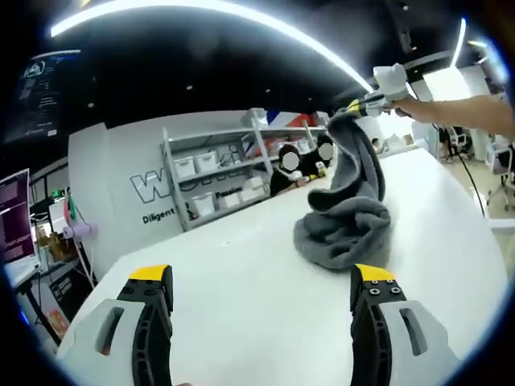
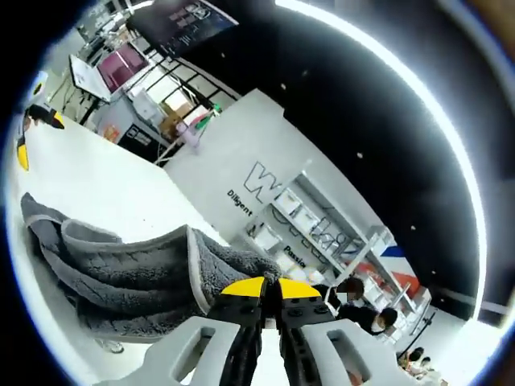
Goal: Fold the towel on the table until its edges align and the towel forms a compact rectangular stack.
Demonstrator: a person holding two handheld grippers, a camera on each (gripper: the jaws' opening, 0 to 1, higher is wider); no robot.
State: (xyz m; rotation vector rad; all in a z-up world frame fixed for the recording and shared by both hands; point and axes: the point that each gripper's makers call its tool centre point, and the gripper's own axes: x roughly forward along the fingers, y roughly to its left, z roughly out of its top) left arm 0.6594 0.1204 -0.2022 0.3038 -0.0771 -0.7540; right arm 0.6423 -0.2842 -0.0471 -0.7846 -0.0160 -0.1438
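The gray towel [image 1: 344, 217] sits in a crumpled heap on the white table [image 1: 241, 281]. The right gripper [image 2: 270, 291] pinches one edge of it, jaws closed tight, and lifts that part high above the heap. The left gripper [image 1: 261, 283] holds nothing; its jaws stand wide apart, near the towel but not touching it.

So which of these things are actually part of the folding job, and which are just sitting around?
Part of the job:
- grey towel, lifted by one corner
- right gripper, shut on the towel
- left gripper, open
- white table

Just around:
- shelving with white bins
- monitor
- people beyond the table
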